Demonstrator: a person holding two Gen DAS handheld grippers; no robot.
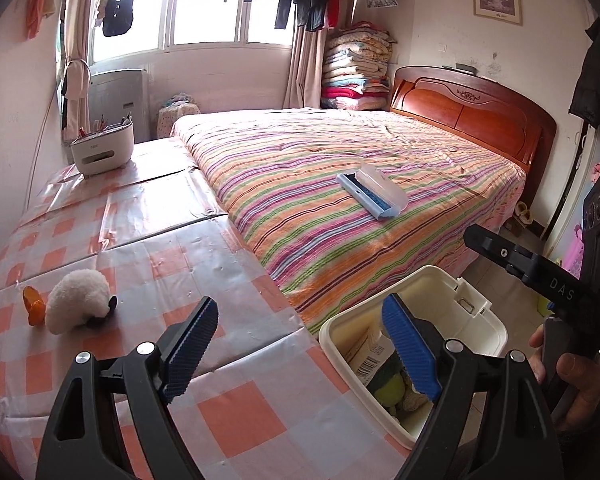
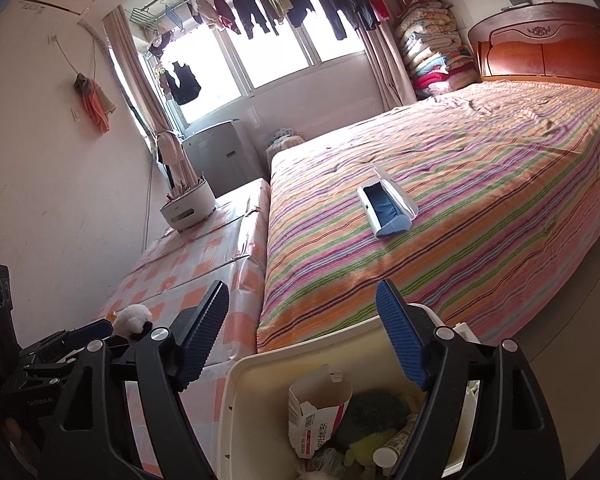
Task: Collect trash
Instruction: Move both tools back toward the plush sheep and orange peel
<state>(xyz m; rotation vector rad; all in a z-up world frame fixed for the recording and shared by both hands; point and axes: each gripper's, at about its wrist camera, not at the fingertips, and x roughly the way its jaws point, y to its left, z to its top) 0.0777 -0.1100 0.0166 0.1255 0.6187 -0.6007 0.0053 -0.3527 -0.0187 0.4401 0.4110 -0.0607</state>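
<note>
Down by the foot of the bed, right next to the checked bench, sits the white bin w/ its lid flipped back. Already got stuff in it: a torn carton, something dark green and fuzzy, a yellowish soft thing and what looks like a small tube.

Both tools are wide open w/ nothing in them. Left tool hangs over the bench edge beside the bin, right tool is straight above the bin mouth.

What's left on the bench, imo: a white fluffy plush w/ a small dark bit at one end, and an orange crinkly scrap touching it on the far side. Can't tell if the plush counts as trash tbh.

Handling guess: the scrap looks like thin wrapper, super light, probably slick on that glossy cover, so I'd pinch it by the raised edge rather than try to scoop it flat. The plush is soft and squashy, will give under the pads, so grab across the middle of the body and it shouldn't slip.

Blue-and-white lint roller thing lies out on the striped bedspread, well apart from everything. Prob not trash.
</note>
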